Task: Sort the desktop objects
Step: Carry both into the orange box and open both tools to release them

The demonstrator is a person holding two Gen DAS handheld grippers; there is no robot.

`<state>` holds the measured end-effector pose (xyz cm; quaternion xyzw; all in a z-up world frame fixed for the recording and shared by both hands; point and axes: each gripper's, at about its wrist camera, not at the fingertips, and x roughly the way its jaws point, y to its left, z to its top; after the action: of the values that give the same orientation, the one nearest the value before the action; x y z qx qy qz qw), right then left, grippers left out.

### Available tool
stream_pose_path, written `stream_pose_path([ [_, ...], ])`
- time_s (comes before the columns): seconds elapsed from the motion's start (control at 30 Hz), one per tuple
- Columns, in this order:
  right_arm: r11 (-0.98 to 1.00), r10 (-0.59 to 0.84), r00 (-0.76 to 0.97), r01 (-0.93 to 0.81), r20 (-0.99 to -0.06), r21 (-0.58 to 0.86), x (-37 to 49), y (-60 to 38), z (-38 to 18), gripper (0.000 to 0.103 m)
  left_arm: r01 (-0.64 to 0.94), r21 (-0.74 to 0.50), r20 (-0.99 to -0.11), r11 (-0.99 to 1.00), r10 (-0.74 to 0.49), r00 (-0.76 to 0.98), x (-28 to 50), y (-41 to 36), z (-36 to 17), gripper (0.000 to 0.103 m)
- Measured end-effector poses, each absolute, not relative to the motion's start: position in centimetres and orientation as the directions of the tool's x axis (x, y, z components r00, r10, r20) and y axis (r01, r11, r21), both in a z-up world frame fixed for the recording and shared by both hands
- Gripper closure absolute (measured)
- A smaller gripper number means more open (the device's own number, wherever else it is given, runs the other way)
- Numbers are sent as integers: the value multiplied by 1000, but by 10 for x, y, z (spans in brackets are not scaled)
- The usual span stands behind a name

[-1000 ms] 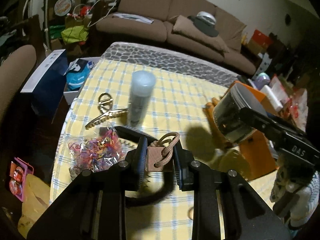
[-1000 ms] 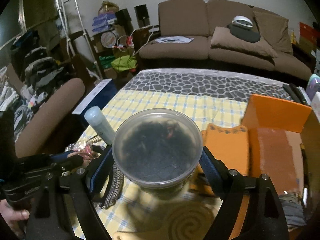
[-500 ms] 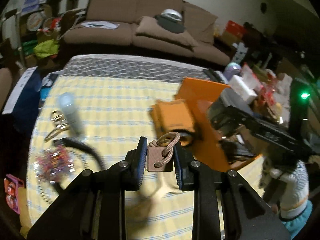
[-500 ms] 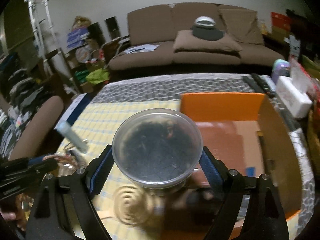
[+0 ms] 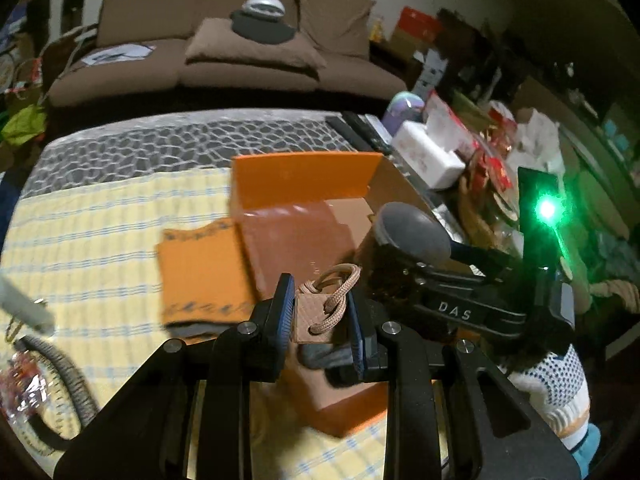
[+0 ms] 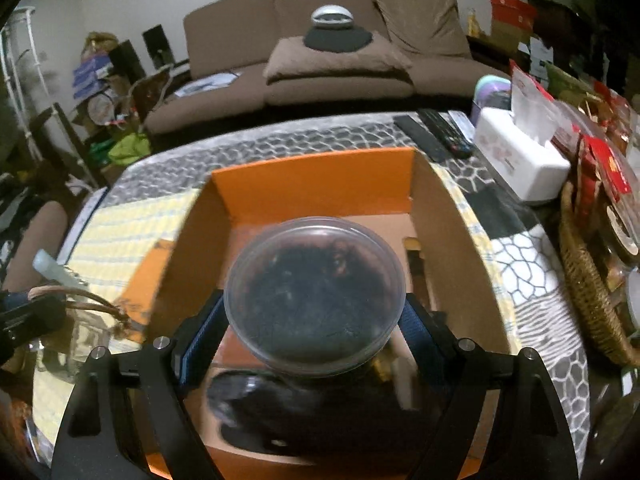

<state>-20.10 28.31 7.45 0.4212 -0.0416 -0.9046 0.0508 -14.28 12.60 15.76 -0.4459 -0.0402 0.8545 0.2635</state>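
1. I am holding, in the left hand-held gripper (image 5: 320, 312), a small square tan tag of woven-looking material with a beige braided cord loop (image 5: 316, 314). The jaws are standing narrow and pressing on the two flat faces of the tag, I think because the flat sides give the blue ribbed pads the best hold, while the soft cord is left free above.

2. In the right hand-held gripper (image 6: 316, 320) I am carrying a round clear plastic tub with a lid and dark contents (image 6: 316, 296). The jaws are spread wide around its wall, because the tub is broad. It is being kept upright, lid to the top, which I judge is sensible for loose contents.

3. The tub is hanging over the open orange cardboard box (image 6: 316, 178), whose inside is plain brown board and whose back flap is standing up. Something dark and rounded is lying in the box under the tub; I cannot tell what it is.

4. The tag is hanging at the near left edge of the same box, beside a flat orange flap.

5. The box is standing on the bench (image 5: 80, 240), which is covered with a yellow checked cloth. I am judging that both things are going into the box as the sorting place.

6. The smooth tub wall may be slipping more easily than the rough tag.
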Motion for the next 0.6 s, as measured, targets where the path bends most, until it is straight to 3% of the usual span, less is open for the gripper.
stream_pose_path([
  [0.6, -989, -101, -527, -34, -844, 140, -223, 316, 42, 17, -424, -176, -861, -888, 348, -371, -184, 201, 87, 80],
])
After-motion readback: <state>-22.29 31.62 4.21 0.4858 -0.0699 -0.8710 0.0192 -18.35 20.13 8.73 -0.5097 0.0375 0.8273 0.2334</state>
